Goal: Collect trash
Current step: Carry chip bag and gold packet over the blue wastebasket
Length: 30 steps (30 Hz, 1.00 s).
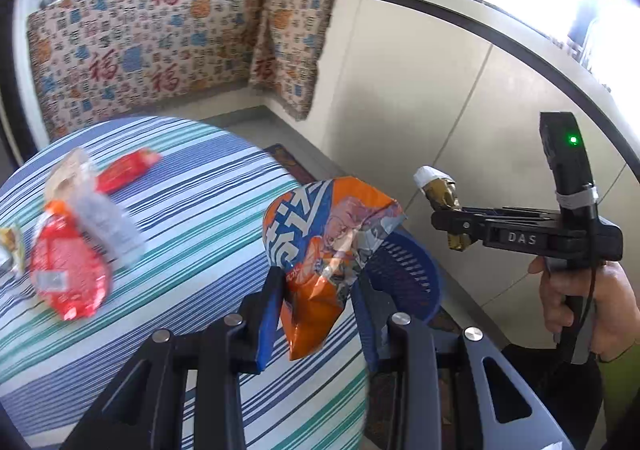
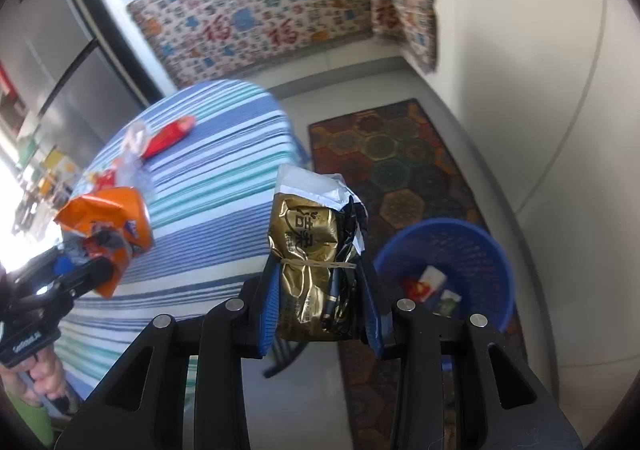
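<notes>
Evidently both hands were carrying trash toward the blue plastic mesh basket (image 2: 480, 250) on the floor beside the round table with the blue-and-teal striped cloth (image 1: 192, 210). The left gripper (image 1: 318, 290) was closed on a crumpled orange and blue foil snack bag (image 1: 324, 242), pinched near its lower half, its long axis rising up and away from the fingers at a slight tilt. The right gripper (image 2: 320, 298) was clamped on a gold foil packet bound with a rubber band (image 2: 312, 250); the packet stood roughly upright along the fingers, its white torn end pointing away from the camera.

To do the drop well, each gripper should probably be brought directly above the basket's mouth before letting go, since light foil drifts; the gold packet looked nearer, just left of the rim.

A red wrapper (image 1: 128, 170), a red-and-clear plastic bag (image 1: 72, 270) and other scraps lay on the cloth, not yet collected.
</notes>
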Each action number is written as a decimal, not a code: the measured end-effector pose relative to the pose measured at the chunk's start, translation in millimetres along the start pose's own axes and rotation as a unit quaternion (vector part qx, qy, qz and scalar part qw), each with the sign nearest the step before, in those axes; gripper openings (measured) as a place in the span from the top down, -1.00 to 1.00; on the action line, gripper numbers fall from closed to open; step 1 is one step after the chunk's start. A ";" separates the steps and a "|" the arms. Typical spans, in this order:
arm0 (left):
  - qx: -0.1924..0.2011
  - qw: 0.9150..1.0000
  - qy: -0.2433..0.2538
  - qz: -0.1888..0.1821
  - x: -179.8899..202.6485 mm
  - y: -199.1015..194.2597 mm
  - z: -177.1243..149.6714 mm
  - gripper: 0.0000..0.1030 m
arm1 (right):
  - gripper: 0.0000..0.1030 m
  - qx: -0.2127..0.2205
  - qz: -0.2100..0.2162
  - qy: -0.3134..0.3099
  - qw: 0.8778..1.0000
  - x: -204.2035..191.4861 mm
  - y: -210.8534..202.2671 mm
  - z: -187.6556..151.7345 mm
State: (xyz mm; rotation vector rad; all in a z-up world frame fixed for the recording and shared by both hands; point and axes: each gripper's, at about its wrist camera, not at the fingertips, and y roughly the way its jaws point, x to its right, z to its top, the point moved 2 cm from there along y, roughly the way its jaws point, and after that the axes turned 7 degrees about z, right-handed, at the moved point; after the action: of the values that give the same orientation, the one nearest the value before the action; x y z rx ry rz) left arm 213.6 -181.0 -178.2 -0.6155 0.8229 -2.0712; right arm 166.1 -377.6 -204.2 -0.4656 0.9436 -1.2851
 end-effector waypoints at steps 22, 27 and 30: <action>-0.081 0.995 0.046 -0.045 139.0 150.7 22.2 0.33 | 0.29 -0.024 -0.059 0.104 0.993 145.4 13.2 -17.1; -0.099 0.993 0.047 -0.046 151.8 175.2 14.5 0.33 | 0.29 -0.034 -0.067 0.126 0.989 164.1 17.2 -17.0; -0.109 0.992 0.041 -0.049 155.0 189.5 13.9 0.33 | 0.29 -0.036 -0.066 0.136 0.988 170.4 19.8 -19.4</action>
State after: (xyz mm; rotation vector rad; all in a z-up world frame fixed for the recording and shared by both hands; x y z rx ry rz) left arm 231.7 -400.5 -286.1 -0.7052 1.0972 -2.1216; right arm 161.6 -529.5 -286.2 -0.4199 1.2075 -1.4625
